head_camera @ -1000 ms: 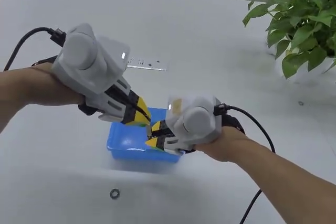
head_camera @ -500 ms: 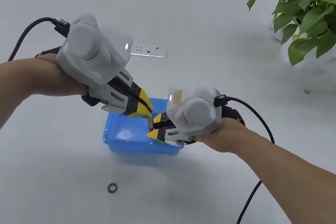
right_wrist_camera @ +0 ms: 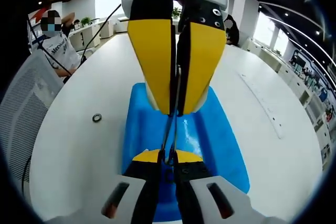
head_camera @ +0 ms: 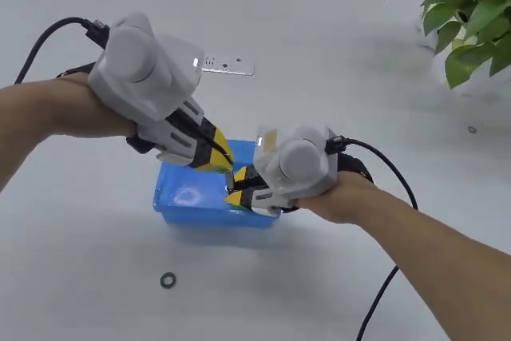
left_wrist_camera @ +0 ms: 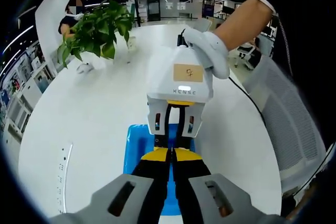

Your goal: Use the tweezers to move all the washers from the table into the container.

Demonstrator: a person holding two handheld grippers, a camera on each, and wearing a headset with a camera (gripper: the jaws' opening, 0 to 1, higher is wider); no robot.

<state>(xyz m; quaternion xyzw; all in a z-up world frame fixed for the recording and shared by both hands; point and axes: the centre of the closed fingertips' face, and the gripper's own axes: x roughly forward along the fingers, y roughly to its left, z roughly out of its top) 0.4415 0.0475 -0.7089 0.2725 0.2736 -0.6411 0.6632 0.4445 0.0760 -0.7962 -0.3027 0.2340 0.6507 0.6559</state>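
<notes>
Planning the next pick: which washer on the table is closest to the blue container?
The washer just in front of the blue container, on the person's side. The other small ring lies far off beside the plant.

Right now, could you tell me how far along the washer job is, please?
Done: I cannot make out any washer inside the blue container. In hand: the left gripper and right gripper meet above it, both apparently shut on the tweezers. Left: at least one washer lies on the table in front of the container.
</notes>
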